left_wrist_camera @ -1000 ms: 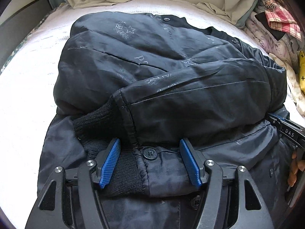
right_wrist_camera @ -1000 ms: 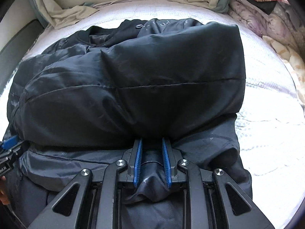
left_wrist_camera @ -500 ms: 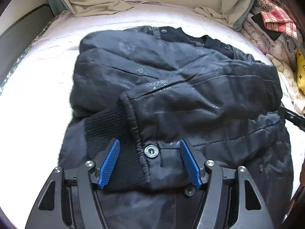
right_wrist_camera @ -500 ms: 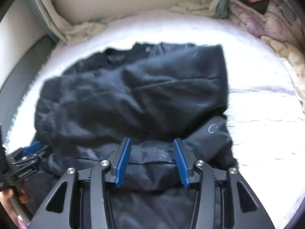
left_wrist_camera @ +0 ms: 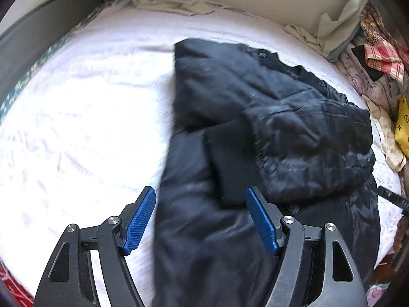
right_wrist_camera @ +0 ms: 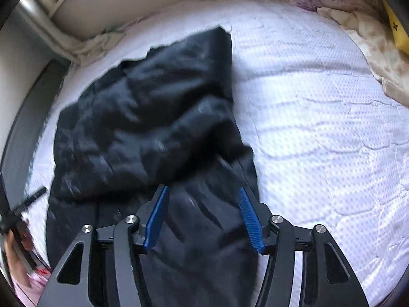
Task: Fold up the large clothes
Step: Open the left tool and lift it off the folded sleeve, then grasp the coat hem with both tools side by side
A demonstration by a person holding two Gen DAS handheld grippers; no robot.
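A large black padded jacket (left_wrist_camera: 268, 133) lies on the white bed, its sleeves folded across the body; a black knit cuff (left_wrist_camera: 230, 161) rests on top. It also shows in the right wrist view (right_wrist_camera: 153, 117). My left gripper (left_wrist_camera: 202, 217) is open and empty, raised above the jacket's near left edge. My right gripper (right_wrist_camera: 203, 220) is open and empty, raised above the jacket's near right edge. Both views are blurred by motion.
The white quilted mattress (right_wrist_camera: 319, 128) extends to the jacket's right and left (left_wrist_camera: 76, 128). A pile of other clothes (left_wrist_camera: 378, 76) lies along the right side. Beige cloth (left_wrist_camera: 166, 0) is bunched at the headboard. A dark bed frame (left_wrist_camera: 38, 33) runs along the left.
The right gripper let go of the jacket hem and opened. Both grippers lifted and drew back, the left swinging left, the right swinging right. The jacket stays folded on the bed.
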